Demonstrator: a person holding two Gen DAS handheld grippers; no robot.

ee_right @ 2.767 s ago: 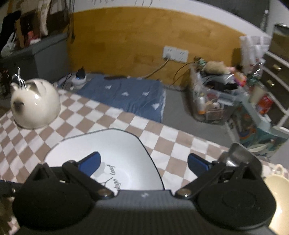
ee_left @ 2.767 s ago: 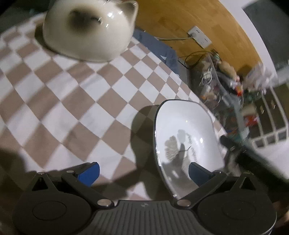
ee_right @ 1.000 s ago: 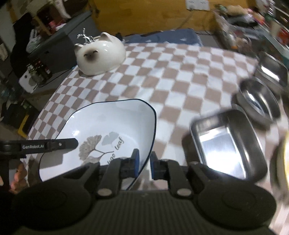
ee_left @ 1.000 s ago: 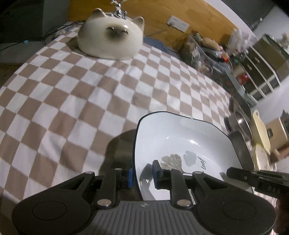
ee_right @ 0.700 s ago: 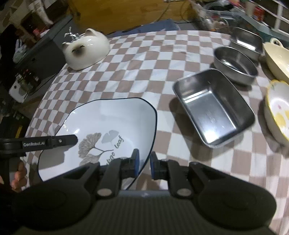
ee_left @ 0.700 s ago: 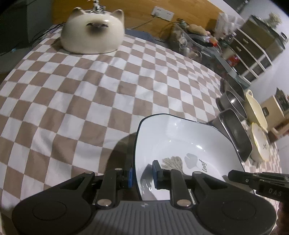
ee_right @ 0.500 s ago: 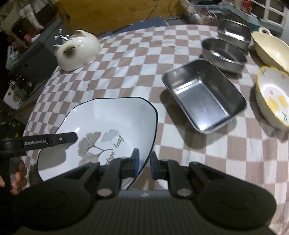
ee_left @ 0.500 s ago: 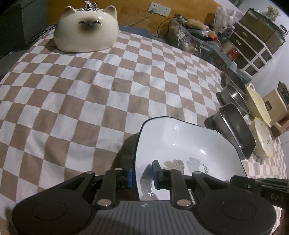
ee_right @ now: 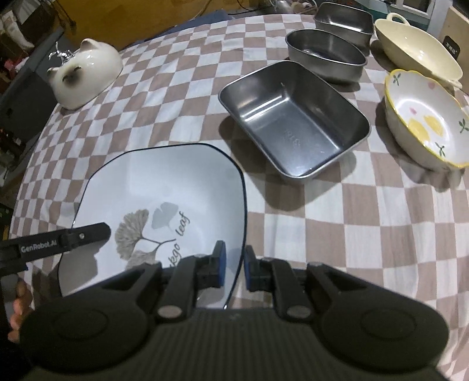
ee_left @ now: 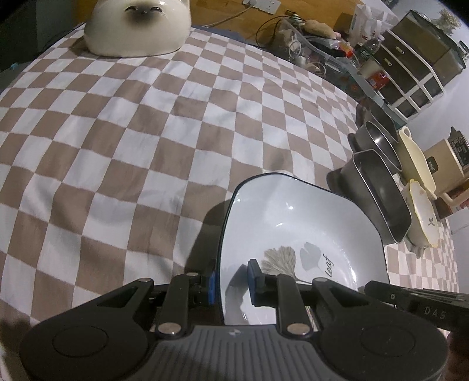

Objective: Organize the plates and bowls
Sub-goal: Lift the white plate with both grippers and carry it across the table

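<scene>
Two grippers, left [ee_left: 230, 282] and right [ee_right: 234, 268], are clamping opposite rims of a white, dark-edged, leaf-printed plate [ee_right: 164, 211] between them.

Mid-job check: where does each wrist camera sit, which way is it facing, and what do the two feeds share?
Left wrist: behind the left gripper, facing across the checkered tablecloth toward the cat-shaped dish; its fingers clamp the white leaf plate.
Right wrist: behind the right gripper, facing the rectangular steel tray and flowered bowl; its fingers clamp the plate's opposite rim, and a fingertip shows at left.
Shared: plate, cat dish, tray, and each other's gripper.
</scene>
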